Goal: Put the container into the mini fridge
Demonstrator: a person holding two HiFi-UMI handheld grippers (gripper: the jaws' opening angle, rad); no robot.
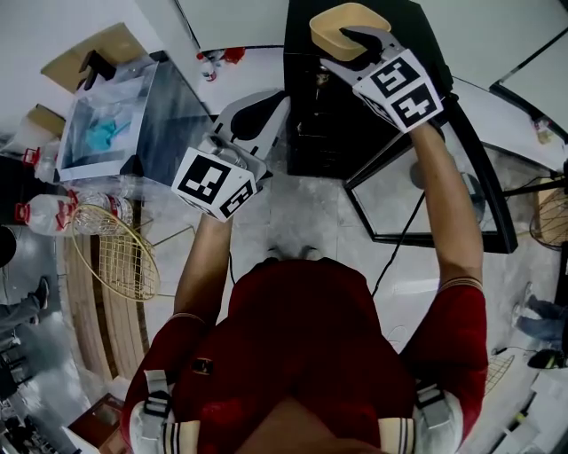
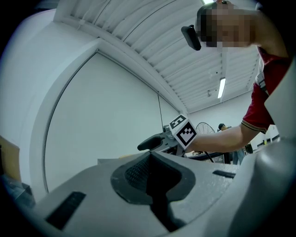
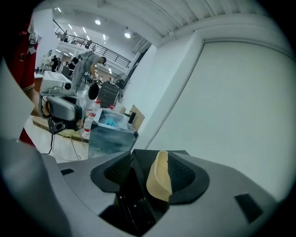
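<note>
My right gripper (image 1: 353, 46) is shut on the rim of a tan, bowl-like container (image 1: 342, 22) and holds it up over the top of the black mini fridge (image 1: 333, 124). The right gripper view shows the container's edge (image 3: 159, 178) pinched between the right gripper's (image 3: 150, 187) jaws. The fridge's glass door (image 1: 435, 199) stands swung open to the right. My left gripper (image 1: 256, 113) hangs lower, left of the fridge, shut on nothing. The left gripper view shows the left gripper's (image 2: 152, 185) pads together, facing a white wall, with the right gripper (image 2: 166, 139) beyond.
A metal box (image 1: 120, 124) with something blue inside sits at the left. Water bottles (image 1: 49, 213) and a wire basket (image 1: 115, 257) lie on a wooden surface below it. A black cable (image 1: 398, 244) runs across the floor by the open door.
</note>
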